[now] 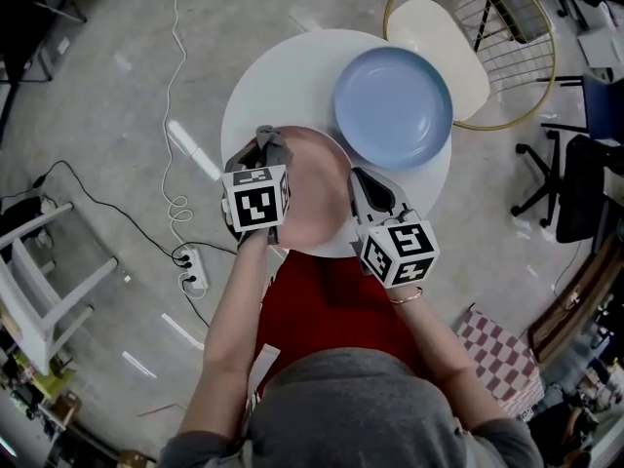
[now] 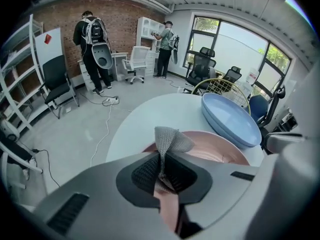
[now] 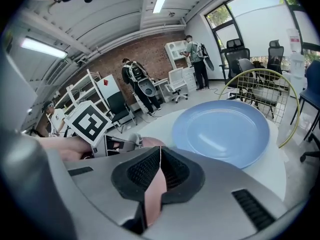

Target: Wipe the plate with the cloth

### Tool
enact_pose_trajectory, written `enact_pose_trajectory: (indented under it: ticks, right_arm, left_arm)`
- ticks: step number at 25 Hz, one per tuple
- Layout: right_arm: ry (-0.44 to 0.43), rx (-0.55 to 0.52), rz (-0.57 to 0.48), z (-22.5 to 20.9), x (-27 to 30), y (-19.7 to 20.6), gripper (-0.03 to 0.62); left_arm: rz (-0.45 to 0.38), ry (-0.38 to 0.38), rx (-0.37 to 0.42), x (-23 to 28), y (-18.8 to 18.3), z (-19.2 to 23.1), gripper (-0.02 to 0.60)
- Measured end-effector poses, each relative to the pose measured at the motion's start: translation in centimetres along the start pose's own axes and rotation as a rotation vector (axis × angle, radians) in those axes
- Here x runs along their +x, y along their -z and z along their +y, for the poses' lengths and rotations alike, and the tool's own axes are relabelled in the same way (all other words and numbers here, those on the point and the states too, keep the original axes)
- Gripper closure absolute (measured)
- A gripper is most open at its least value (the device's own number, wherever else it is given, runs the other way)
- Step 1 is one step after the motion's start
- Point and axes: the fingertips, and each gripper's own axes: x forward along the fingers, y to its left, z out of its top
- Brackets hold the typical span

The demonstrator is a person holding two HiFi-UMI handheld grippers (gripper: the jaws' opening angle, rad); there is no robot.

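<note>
A pink plate [image 1: 314, 188] is held over the near edge of the round white table [image 1: 268, 76], between my two grippers. My left gripper [image 1: 270, 144] is at the plate's left rim, shut on a grey cloth [image 2: 170, 140] that sticks up from its jaws, with the pink plate [image 2: 215, 151] right beneath it. My right gripper [image 1: 360, 181] is shut on the plate's right rim, and the pink plate [image 3: 154, 190] edge shows between its jaws. A blue plate [image 1: 393, 107] lies on the table just beyond.
A gold wire chair with a cream seat [image 1: 458, 47] stands behind the table. On the floor lie a power strip [image 1: 192, 266] with cables at the left and a checked cloth [image 1: 502, 354] at the right. Two people [image 2: 95, 34] stand far off by a brick wall.
</note>
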Motion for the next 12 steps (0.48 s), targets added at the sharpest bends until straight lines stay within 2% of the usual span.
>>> enact_pose_trajectory:
  ticks: [12]
  right_arm:
    - [-0.060,-0.051,0.021,2.3,0.6,0.3,0.565]
  left_arm:
    - [-0.009,-0.088,-0.066,-2.8,1.8,3.5,0.548]
